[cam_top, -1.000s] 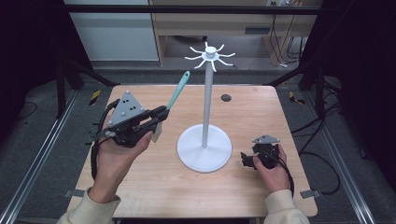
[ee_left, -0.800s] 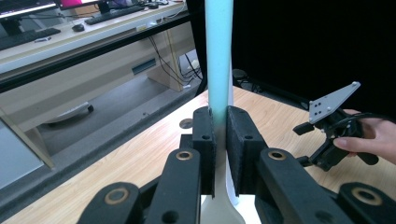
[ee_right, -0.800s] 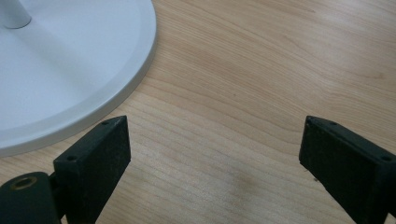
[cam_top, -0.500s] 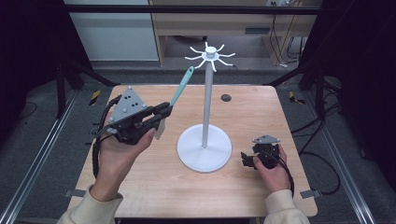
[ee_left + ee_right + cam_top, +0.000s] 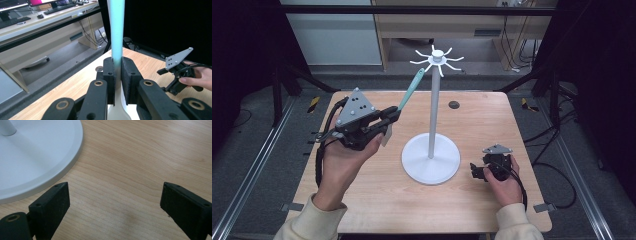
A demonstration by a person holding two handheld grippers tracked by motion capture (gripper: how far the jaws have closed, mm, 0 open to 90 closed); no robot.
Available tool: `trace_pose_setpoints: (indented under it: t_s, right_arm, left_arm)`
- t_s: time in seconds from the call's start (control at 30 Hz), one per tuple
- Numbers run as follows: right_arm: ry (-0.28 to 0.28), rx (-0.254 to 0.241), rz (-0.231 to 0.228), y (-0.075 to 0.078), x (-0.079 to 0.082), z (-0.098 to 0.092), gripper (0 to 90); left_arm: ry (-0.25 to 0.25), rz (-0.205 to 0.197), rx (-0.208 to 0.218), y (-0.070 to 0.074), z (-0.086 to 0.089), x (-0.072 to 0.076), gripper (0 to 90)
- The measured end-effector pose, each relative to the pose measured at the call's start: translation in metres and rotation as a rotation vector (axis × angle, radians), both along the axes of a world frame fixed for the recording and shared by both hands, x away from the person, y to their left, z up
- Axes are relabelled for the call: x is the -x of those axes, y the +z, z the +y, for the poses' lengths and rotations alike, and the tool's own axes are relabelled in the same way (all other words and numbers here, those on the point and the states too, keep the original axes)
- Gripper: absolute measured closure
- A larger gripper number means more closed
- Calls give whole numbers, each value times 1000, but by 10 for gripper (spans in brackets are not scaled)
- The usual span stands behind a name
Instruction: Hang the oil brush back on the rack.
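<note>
The left gripper (image 5: 388, 116), jaws clamped low on the teal spatula handle (image 5: 411, 90), carries a light, stiff, probably slippery utensil above the worktop's left edge. The right gripper (image 5: 113, 205) rests with jaws wide apart.

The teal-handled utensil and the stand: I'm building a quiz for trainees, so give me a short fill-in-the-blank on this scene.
1. The left tongs are shut on the utensil's ____ handle.
2. The right tongs stand ____ above bare wood.
3. The white stand has hooks at its ____.

Missing words: teal; open; top
</note>
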State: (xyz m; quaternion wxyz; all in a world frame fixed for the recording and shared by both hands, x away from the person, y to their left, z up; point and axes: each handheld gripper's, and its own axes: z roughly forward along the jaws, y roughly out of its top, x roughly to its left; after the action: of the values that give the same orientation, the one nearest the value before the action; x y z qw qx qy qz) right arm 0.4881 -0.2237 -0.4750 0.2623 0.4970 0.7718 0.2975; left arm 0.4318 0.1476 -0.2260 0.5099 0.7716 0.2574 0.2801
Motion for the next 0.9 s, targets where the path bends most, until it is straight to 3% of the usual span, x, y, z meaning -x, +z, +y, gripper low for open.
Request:
trace_pose_setpoints:
  t_s: [0.9]
  right_arm:
    - [1,-1,-1,0,0,-1,95]
  left_arm:
    - [-16,50,-26,-5,-16,-22,821]
